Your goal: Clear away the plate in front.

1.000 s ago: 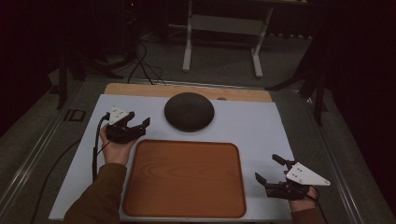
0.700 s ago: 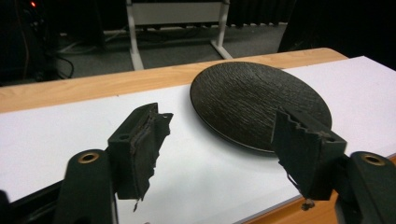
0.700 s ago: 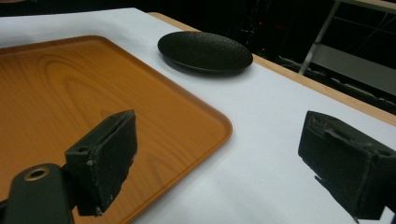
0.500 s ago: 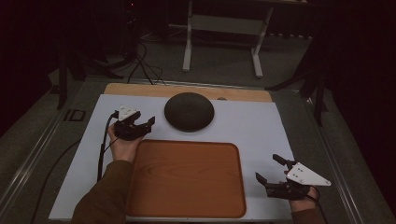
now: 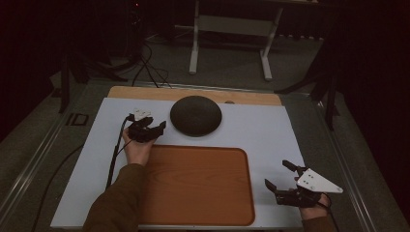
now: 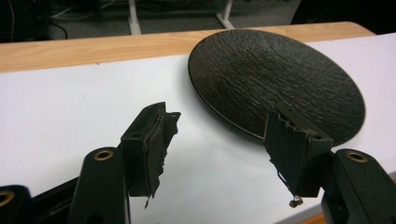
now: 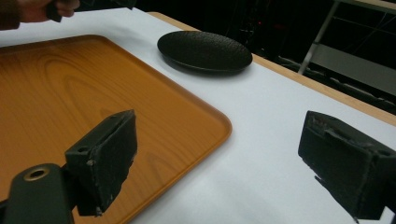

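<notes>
With the plate lying at upper centre of the bench, the left gripper just left of its rim, jaws partly apart, closing and empty, should straddle the edge squarely first, while the right gripper waits wide open at lower right.

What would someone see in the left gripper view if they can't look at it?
The left tool's two black jaws stand apart with nothing between them, aimed at the near rim of a dark round plate. The plate lies on a white table cover, with a wooden table edge behind it.
</notes>
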Motion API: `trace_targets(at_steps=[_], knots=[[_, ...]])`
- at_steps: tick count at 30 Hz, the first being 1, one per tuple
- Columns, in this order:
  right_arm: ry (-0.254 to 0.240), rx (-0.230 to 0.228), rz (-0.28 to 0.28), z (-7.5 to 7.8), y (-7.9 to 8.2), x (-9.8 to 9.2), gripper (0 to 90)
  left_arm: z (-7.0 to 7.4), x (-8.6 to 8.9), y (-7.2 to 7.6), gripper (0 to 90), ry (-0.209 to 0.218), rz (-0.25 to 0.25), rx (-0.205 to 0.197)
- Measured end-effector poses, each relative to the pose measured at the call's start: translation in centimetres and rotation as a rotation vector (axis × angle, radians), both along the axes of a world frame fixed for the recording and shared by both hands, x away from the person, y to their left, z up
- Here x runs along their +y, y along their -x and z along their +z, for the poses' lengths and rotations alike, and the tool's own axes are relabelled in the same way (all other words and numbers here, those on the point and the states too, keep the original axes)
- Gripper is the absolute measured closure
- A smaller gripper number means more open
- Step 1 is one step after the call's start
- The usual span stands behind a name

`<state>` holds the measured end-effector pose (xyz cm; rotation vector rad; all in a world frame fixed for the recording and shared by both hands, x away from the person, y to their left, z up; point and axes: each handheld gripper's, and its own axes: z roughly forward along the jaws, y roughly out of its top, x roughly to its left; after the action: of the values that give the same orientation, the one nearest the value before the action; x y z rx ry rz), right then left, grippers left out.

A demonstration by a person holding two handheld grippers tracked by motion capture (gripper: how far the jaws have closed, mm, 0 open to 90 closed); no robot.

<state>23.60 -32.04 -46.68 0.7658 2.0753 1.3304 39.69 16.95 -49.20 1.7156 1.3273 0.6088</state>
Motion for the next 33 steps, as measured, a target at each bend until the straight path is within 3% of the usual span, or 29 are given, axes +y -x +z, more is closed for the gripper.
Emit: trace_targets(at_steps=[10,15,18,20,23,33], knots=[[-0.007,0.003,-0.003,0.0,0.0,-0.2,11.4,-1.5,-1.3,-3.0,41.0,0.003,0.018,0.060],[-0.012,0.002,-0.002,0.0,0.0,-0.2,11.4,-2.2,-2.0,-4.4,41.4,0.007,0.017,0.114],[-0.012,-0.001,-0.003,0.0,-0.1,-0.3,11.3,-2.8,-2.4,-5.2,46.9,0.030,0.012,0.157],[-0.013,-0.001,-0.003,0.0,-0.1,-0.3,11.4,-3.0,-2.7,-5.5,53.3,0.021,0.001,0.177],[-0.013,0.002,-0.003,0.0,-0.1,-0.4,11.4,-3.4,-3.1,-5.9,59.1,0.043,-0.004,0.195],[-0.016,0.007,0.000,-0.1,-0.1,-0.4,11.4,-3.9,-3.7,-6.9,53.7,0.110,0.019,0.251]])
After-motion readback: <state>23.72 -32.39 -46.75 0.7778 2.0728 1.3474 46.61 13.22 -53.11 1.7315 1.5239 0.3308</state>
